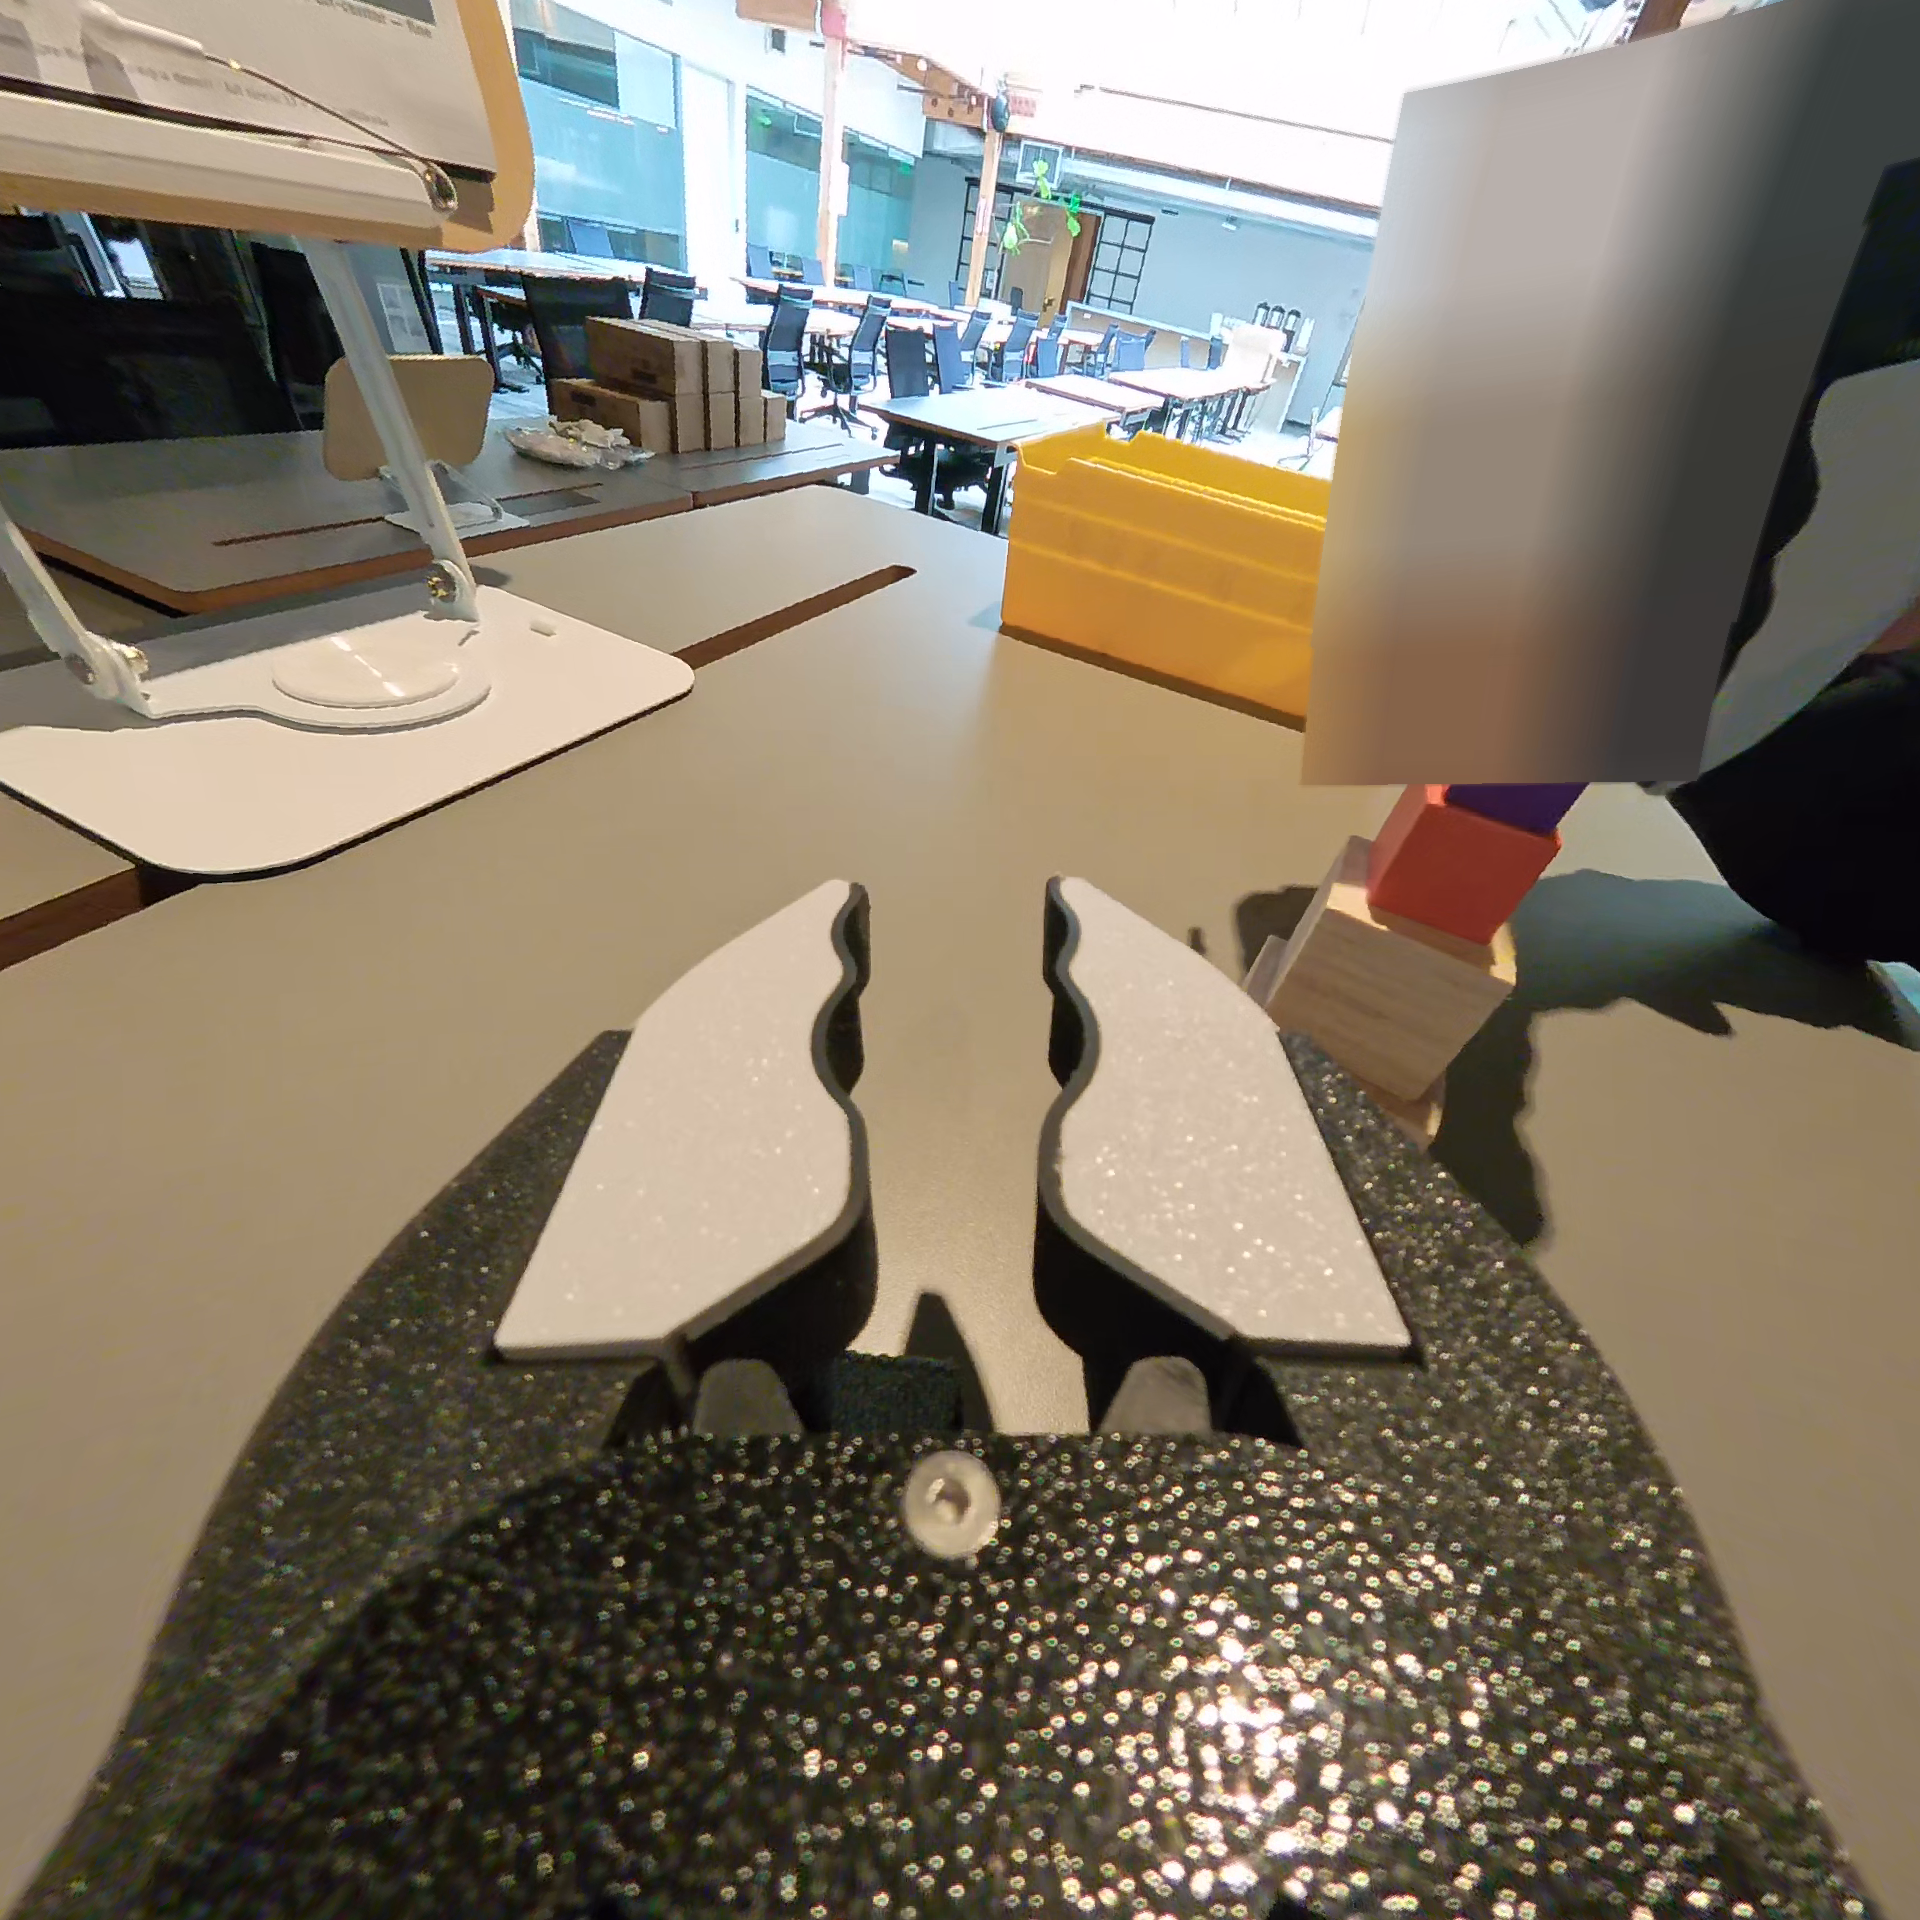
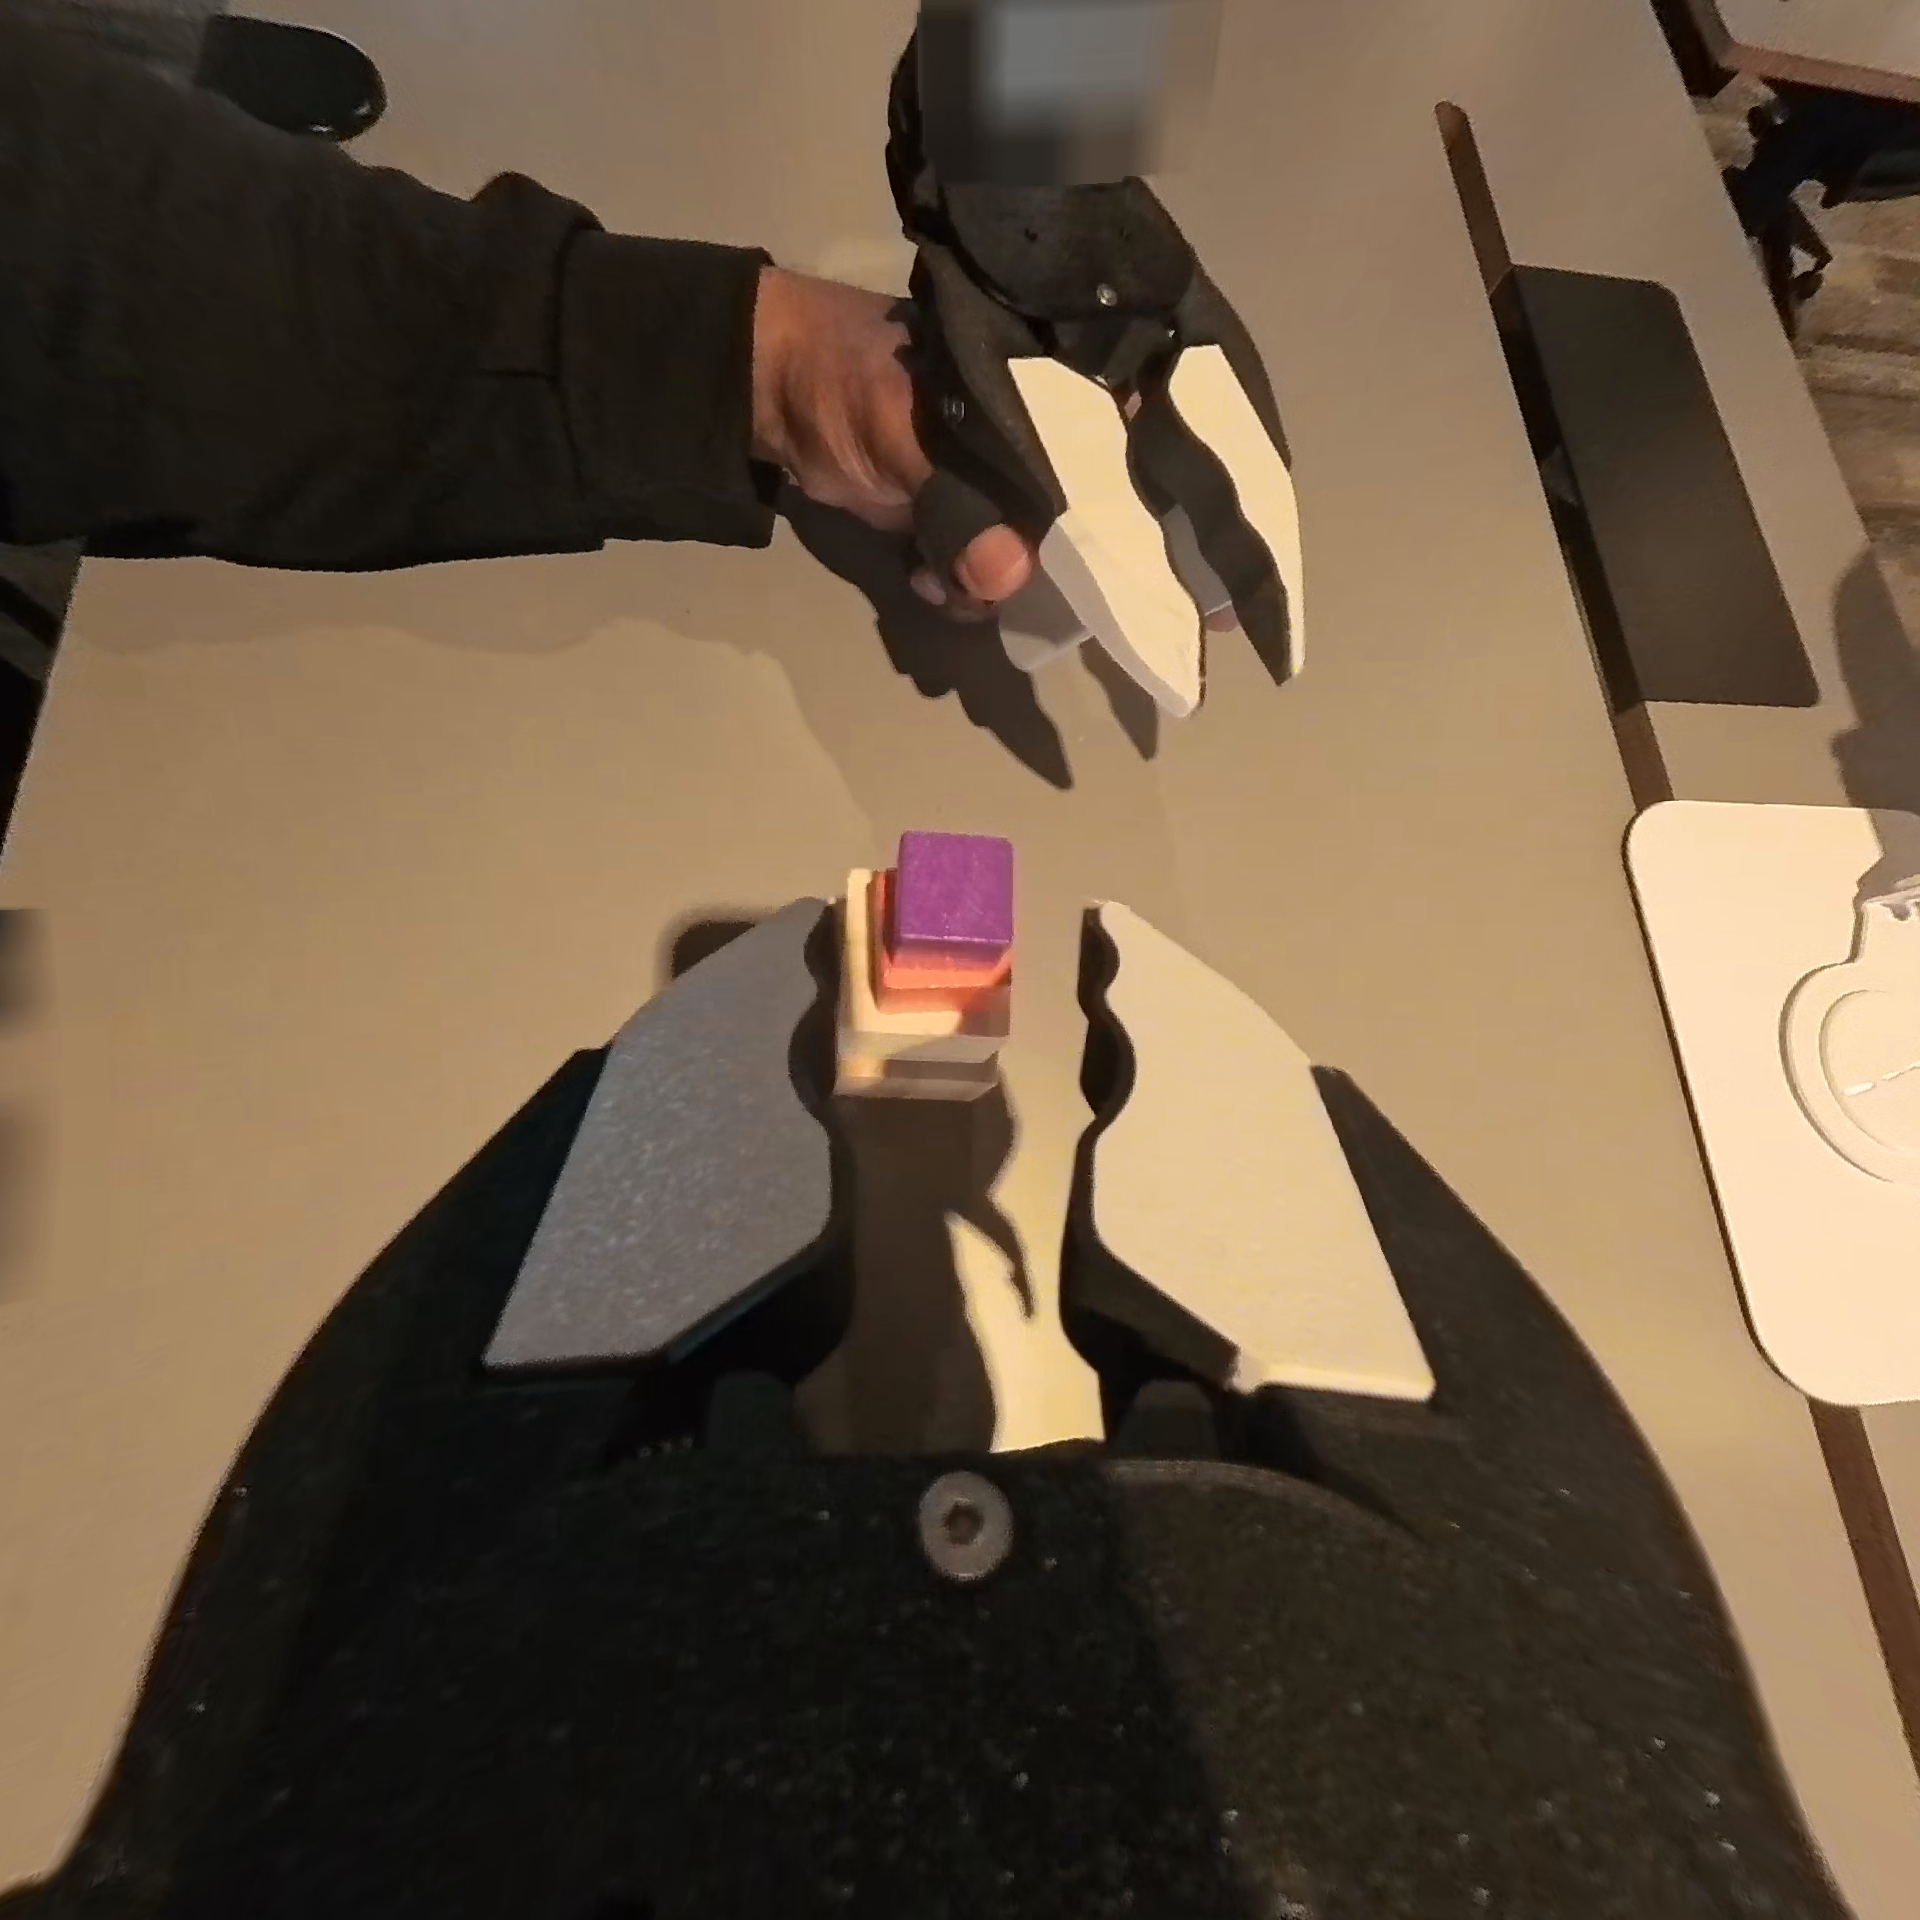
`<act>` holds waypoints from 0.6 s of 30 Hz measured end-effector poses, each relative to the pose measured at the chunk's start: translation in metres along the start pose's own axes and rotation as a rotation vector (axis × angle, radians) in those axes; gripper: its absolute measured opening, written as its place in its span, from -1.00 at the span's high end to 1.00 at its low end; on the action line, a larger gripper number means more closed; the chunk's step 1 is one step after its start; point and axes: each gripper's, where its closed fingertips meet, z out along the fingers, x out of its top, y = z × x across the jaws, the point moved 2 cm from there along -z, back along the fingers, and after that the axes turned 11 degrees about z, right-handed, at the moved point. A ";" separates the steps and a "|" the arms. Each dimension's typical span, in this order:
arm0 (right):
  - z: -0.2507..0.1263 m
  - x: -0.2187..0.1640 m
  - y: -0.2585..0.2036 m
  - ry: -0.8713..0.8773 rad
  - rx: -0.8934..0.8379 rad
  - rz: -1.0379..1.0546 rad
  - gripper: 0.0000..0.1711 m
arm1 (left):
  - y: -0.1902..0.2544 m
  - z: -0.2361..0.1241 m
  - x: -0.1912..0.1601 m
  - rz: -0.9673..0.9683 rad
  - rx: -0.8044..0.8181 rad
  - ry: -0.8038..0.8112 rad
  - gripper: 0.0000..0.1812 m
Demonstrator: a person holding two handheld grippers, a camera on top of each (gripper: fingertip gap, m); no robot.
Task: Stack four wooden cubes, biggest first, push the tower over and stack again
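A tower of four cubes stands on the grey table (image 2: 416, 831). From above I see the purple cube (image 2: 954, 894) on top, an orange-red cube (image 2: 925, 987) under it, then a pale wooden cube (image 2: 860, 997) and a larger wooden base cube (image 2: 914, 1083). My right gripper (image 2: 958, 916) is open above the tower, one finger on each side, holding nothing. My left gripper (image 1: 951, 904) is open and empty, low over the table left of the tower's wooden cubes (image 1: 1382, 997) and red cube (image 1: 1455, 873). It also shows in the right wrist view (image 2: 1236, 675), beyond the tower.
A white stand base (image 1: 343, 717) sits at the table's left, also in the right wrist view (image 2: 1766, 1039). A yellow bin (image 1: 1164, 561) stands behind the tower. A black-sleeved hand (image 2: 831, 416) holds the left gripper. A dark cutout panel (image 2: 1642, 488) lies in the table. From my left tips it is roughly 30 cm to the dark cutout panel (image 2: 1642, 488); from my right, 45 cm.
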 end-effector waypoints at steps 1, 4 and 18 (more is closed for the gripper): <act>-0.004 0.001 0.000 0.012 -0.005 -0.010 0.47 | 0.000 0.000 0.000 -0.003 0.000 0.004 0.65; -0.021 0.007 -0.009 0.108 0.014 -0.079 0.56 | -0.001 -0.001 0.001 -0.013 0.000 0.016 0.65; -0.029 -0.089 0.085 0.513 -0.321 0.359 1.00 | 0.010 0.008 -0.003 0.150 0.045 -0.052 0.96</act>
